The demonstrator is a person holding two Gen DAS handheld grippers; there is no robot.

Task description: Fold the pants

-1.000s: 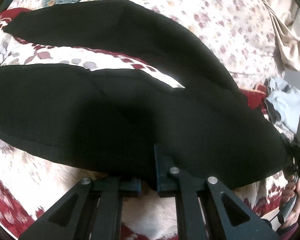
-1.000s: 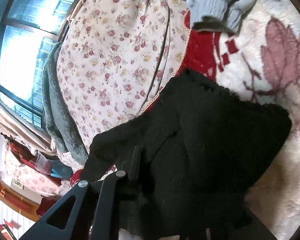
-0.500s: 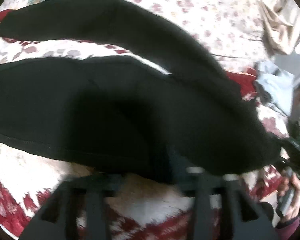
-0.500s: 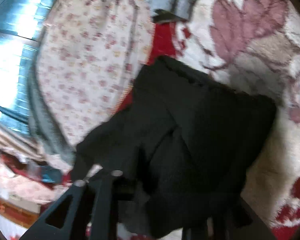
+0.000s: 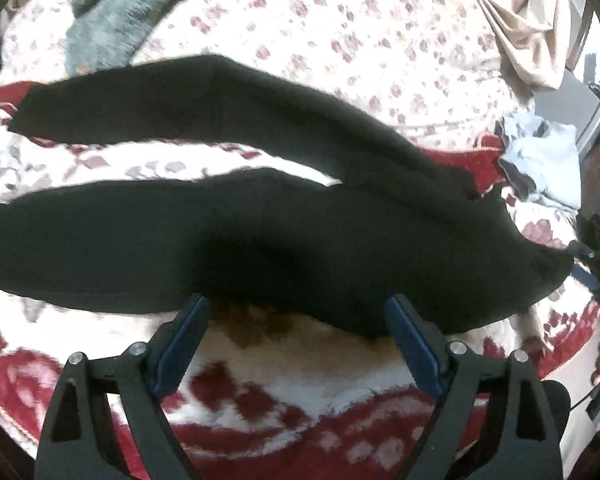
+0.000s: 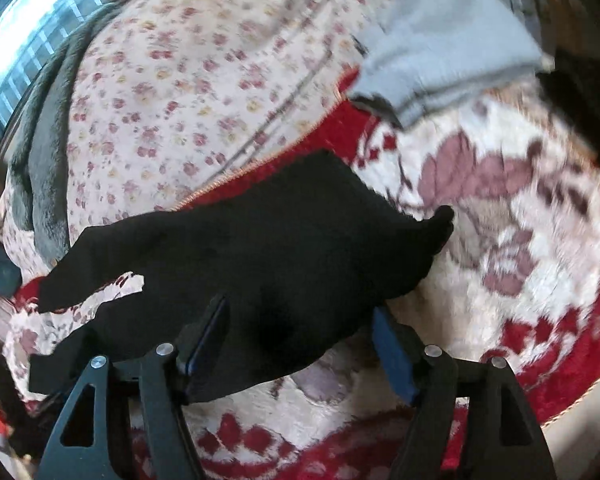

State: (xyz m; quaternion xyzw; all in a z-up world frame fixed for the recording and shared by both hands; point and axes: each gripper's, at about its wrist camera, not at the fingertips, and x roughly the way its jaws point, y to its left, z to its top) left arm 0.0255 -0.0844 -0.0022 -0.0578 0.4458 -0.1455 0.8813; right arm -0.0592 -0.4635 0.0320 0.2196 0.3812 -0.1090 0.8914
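Both tools, left tool (image 5: 296, 320) and right tool (image 6: 300, 326), are opening, releasing the black knit pants (image 5: 260, 232) spread flat for folding.

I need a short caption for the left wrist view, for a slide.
Left gripper, jaws opening and empty, above black pants lying spread, legs apart, on a red-and-white blanket.
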